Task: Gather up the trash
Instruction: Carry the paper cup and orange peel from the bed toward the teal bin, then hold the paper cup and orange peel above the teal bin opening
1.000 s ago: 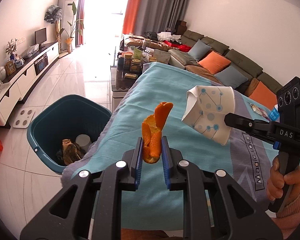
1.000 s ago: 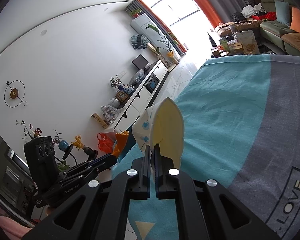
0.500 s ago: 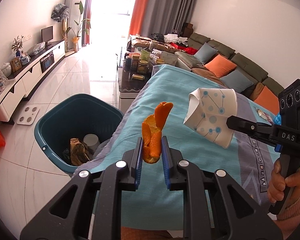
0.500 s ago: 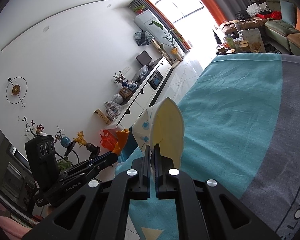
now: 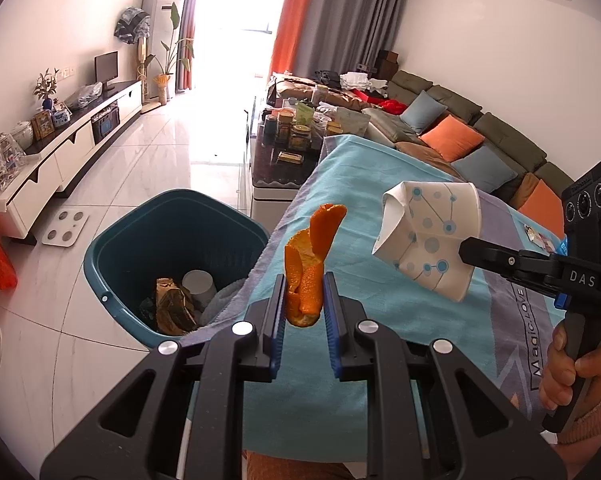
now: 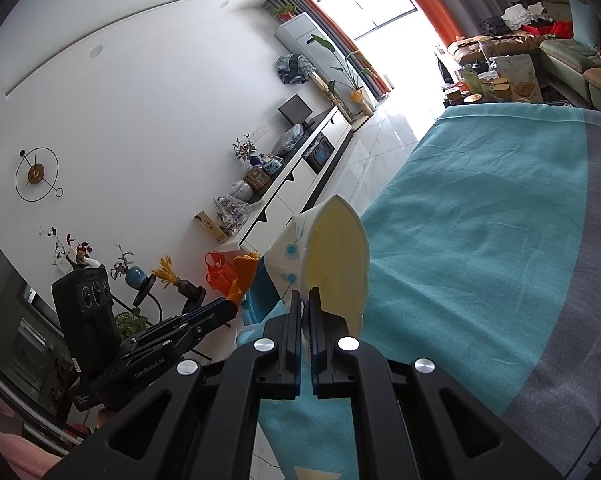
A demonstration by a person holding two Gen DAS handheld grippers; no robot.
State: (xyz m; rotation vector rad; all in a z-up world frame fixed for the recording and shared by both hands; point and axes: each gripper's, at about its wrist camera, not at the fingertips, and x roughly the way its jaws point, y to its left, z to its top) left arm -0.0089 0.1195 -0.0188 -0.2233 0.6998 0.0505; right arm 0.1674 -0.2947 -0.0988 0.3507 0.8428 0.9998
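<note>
the orange peel (image 5: 306,264) is bright orange. the crushed paper cup (image 5: 428,236) is white with pale blue dots joined by thin lines, cream-yellow inside. the bin (image 5: 112,264) is dark teal. the cloth (image 5: 364,184) over the surface is turquoise with a grey band bearing dark lettering. both grippers are black, the left gripper (image 5: 304,312) with blue pads. curtains (image 5: 288,20) are orange and grey.

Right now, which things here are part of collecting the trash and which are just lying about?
Part of the job:
- orange peel, held in the left tongs
- crushed paper cup, pinched in the right tongs
- teal bin, already holding trash

Just lying about:
- jars on the coffee table
- sofa cushions
- bathroom scale
</note>
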